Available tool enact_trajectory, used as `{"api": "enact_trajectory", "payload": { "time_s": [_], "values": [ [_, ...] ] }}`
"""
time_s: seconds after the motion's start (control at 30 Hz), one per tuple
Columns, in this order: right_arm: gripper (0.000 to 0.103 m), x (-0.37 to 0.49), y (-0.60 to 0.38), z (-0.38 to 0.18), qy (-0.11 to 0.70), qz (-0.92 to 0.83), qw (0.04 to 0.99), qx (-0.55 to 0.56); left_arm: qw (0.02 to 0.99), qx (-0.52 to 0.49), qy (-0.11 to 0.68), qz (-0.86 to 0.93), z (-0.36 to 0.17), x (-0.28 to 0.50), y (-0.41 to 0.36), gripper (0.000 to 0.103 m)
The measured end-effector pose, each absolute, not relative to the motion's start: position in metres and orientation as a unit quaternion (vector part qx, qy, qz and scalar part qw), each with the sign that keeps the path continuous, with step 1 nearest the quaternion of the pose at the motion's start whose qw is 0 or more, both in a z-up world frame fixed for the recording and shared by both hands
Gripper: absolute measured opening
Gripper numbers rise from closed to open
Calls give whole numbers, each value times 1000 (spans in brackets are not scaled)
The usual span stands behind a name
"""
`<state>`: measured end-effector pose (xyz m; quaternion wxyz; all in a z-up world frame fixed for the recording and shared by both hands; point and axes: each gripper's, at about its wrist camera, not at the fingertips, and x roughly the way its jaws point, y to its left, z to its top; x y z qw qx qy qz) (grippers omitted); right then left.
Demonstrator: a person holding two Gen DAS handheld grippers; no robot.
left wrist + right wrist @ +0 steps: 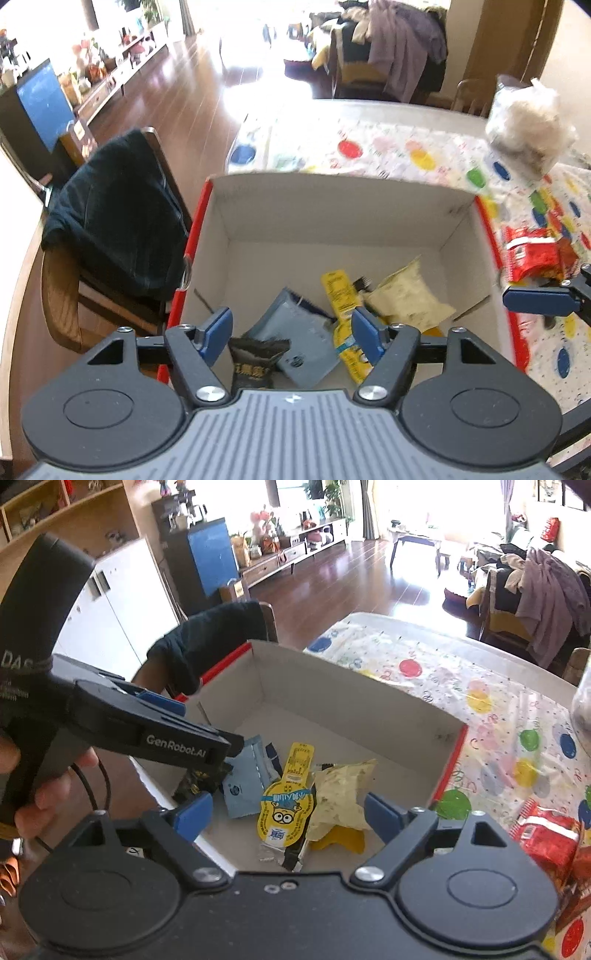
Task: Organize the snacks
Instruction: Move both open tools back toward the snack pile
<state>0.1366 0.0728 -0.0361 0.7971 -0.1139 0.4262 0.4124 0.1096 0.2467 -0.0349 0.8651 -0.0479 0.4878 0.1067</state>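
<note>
1. Left gripper [291,336] hangs over the cardboard box [332,199], jaws apart, nothing between them
2. Right gripper [288,814] also above the box, jaws spread wide, empty
3. Inside the box: grey-blue packet [306,332], black packet [255,360], yellow cartoon packet [286,808], pale yellow bag [406,299], all clustered at the near end, overlapping
4. Red snack packet [532,254] lies outside the box on the dotted tablecloth [388,151], just beside the box's right wall
5. Clear bag of white stuff [528,122] further back on the table, blurred
6. Person's hand [44,794] grips the left gripper's handle
7. Chair with dark cloth [114,218] left of the table
</note>
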Motion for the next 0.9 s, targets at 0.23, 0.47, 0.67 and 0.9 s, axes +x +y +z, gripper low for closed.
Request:
{"api": "enact_trajectory", "payload": {
  "time_s": [0.23,0.47,0.67,0.9],
  "values": [
    [99,130,40,-18,404,409,813,-91,889,-35,448,89,-11,100,216,78],
    [101,129,-2,-9,395,397,825,-78,907,-24,417,61,3,96,177,82],
    [103,136,-51,-10,396,371,837,-61,916,-21,398,35,7,98,140,82],
    [103,147,-112,-23,412,342,843,-52,913,-17,407,9,-6,112,90,84]
  ]
}}
